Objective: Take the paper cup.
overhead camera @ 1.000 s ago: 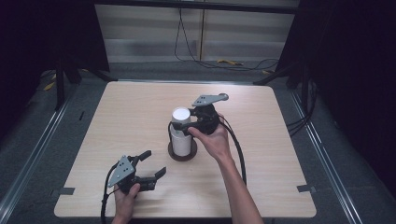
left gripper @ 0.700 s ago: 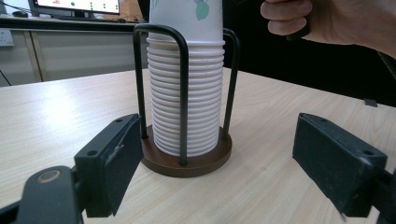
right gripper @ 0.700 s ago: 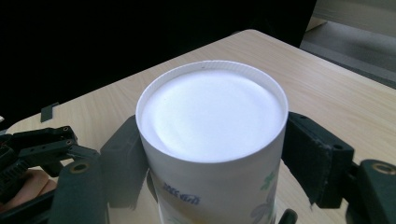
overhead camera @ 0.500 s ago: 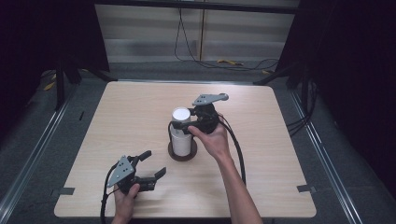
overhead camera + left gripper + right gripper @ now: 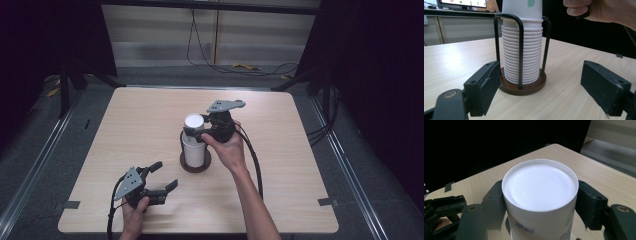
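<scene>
A stack of upturned white paper cups [image 5: 194, 147] [image 5: 522, 55] stands in a black wire holder with a round brown base [image 5: 196, 166] [image 5: 524, 88] at the table's middle. My right gripper [image 5: 193, 132] [image 5: 540, 202] reaches in from the right, level with the top cup [image 5: 194, 121] [image 5: 540, 186]. Its jaws have just been closing, and both pads now press on that cup's sides. My left gripper [image 5: 166, 174] [image 5: 540, 83] rests open on the table at the front left, pointing at the holder, with nothing between its jaws.
The light wooden table [image 5: 300, 150] has grey tape marks at its front corners [image 5: 327, 202]. Cables [image 5: 240, 67] lie on the floor beyond the far edge. Dark stands flank the table, and a monitor [image 5: 461, 3] sits on a far counter.
</scene>
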A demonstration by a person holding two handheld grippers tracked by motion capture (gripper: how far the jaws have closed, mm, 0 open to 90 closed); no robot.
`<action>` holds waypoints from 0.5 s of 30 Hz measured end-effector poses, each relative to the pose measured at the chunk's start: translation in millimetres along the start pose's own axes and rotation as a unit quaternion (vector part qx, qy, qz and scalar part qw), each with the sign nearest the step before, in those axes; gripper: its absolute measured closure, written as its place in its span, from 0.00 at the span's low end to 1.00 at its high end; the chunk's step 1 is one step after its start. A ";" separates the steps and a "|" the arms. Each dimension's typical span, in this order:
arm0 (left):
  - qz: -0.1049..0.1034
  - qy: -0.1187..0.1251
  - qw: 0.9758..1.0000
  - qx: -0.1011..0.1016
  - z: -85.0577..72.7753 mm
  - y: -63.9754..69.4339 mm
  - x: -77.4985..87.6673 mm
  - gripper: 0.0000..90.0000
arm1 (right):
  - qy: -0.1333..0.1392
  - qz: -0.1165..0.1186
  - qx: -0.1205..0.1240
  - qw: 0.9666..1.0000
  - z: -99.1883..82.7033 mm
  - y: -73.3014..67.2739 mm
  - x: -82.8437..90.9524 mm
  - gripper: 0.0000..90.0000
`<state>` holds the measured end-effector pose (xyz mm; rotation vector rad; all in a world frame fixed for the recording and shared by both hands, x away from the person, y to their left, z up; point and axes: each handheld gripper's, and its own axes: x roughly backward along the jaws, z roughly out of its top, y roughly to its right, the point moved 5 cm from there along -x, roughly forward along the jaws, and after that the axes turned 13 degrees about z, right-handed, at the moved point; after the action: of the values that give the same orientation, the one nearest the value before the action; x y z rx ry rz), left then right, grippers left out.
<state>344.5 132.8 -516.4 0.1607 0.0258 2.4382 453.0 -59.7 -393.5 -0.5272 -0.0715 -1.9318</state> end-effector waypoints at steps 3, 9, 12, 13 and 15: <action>0.000 0.001 1.000 -0.004 0.1 0.0 0.1 0.18 | 0.008 -0.004 0.004 1.000 2.2 -0.7 1.4 0.36; 0.000 0.001 1.000 -0.003 0.1 0.1 0.0 0.18 | 0.022 -0.005 0.003 1.000 5.5 -1.2 6.4 0.36; 0.000 0.001 1.000 -0.002 0.1 0.1 -0.1 0.18 | 0.023 -0.007 0.002 1.000 6.4 -1.1 7.8 0.36; 0.000 0.000 1.000 -0.001 0.0 0.2 -0.1 0.18 | 0.027 -0.004 0.002 1.000 7.0 -1.5 8.5 0.36; 0.000 0.001 1.000 0.000 0.0 0.2 -0.3 0.18 | 0.031 -0.005 0.002 0.999 8.3 -1.7 10.1 0.36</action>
<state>344.6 132.5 -516.4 0.1580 0.0276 2.4383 451.0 -65.3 -381.8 -0.4645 -0.0380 -1.9568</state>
